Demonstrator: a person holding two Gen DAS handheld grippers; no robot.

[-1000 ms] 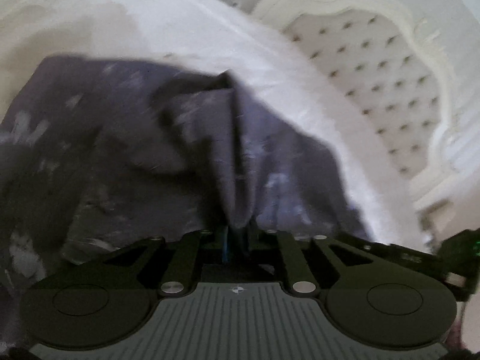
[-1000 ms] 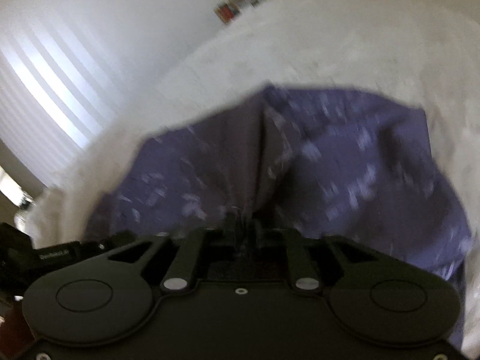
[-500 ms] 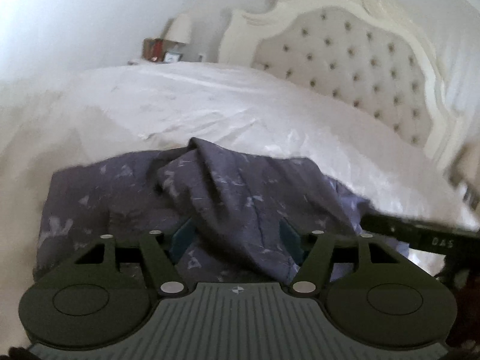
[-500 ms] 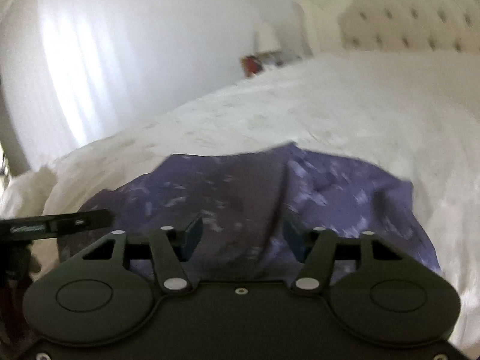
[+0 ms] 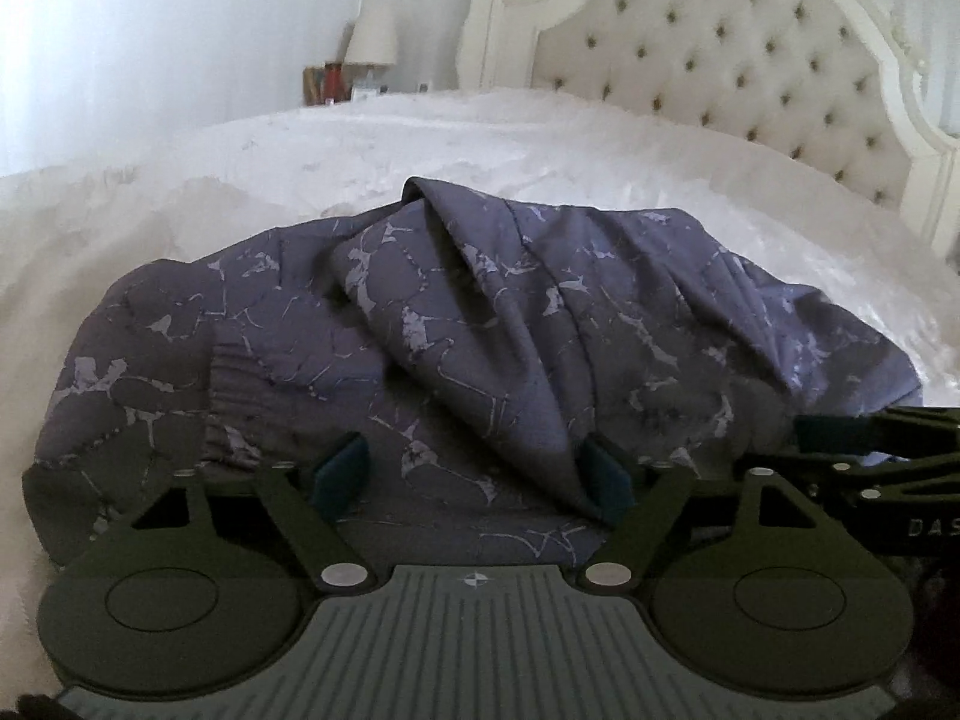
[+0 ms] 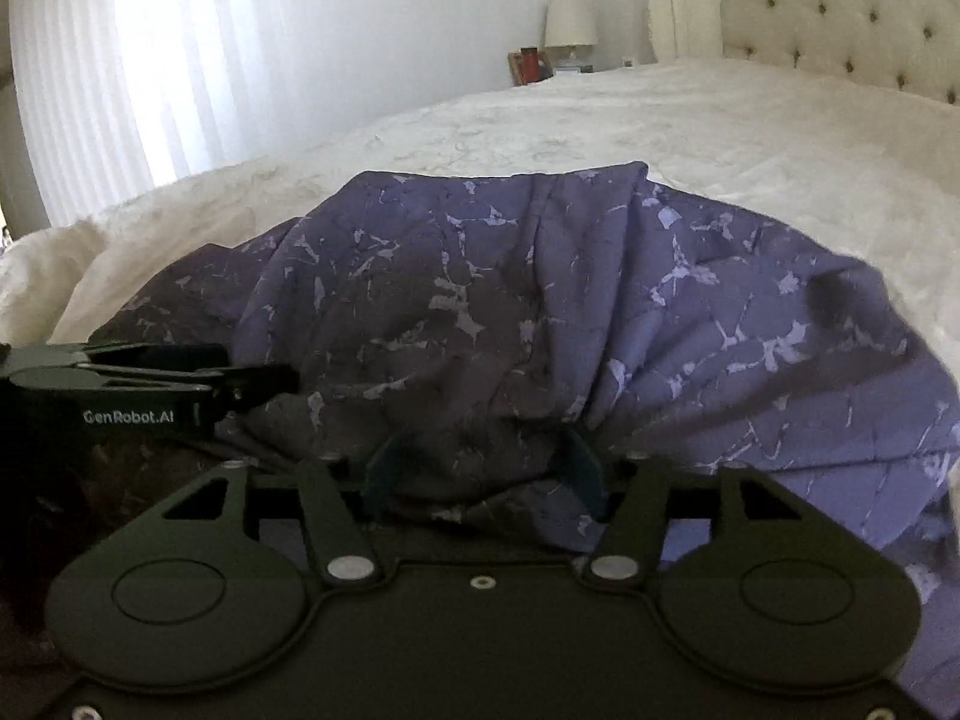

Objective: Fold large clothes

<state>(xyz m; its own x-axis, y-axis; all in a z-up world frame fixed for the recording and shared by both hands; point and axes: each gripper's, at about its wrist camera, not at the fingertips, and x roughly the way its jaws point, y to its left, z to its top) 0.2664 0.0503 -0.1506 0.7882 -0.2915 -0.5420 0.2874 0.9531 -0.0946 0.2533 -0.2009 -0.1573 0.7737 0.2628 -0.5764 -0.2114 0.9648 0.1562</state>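
Both claws, the left claw [image 5: 471,477] and right claw [image 6: 483,477], have just been opening and stand apart over the purple patterned garment [image 5: 480,324], which lies bunched crosswise at the white bed's [image 5: 420,138] near edge, directly ahead.

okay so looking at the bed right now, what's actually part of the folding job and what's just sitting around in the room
Part of the job:
- purple patterned garment, crumpled on the white bedspread
- left gripper, jaws just opened, cloth between them
- right gripper, jaws open over the cloth

Just there:
- tufted headboard
- lamp
- curtain
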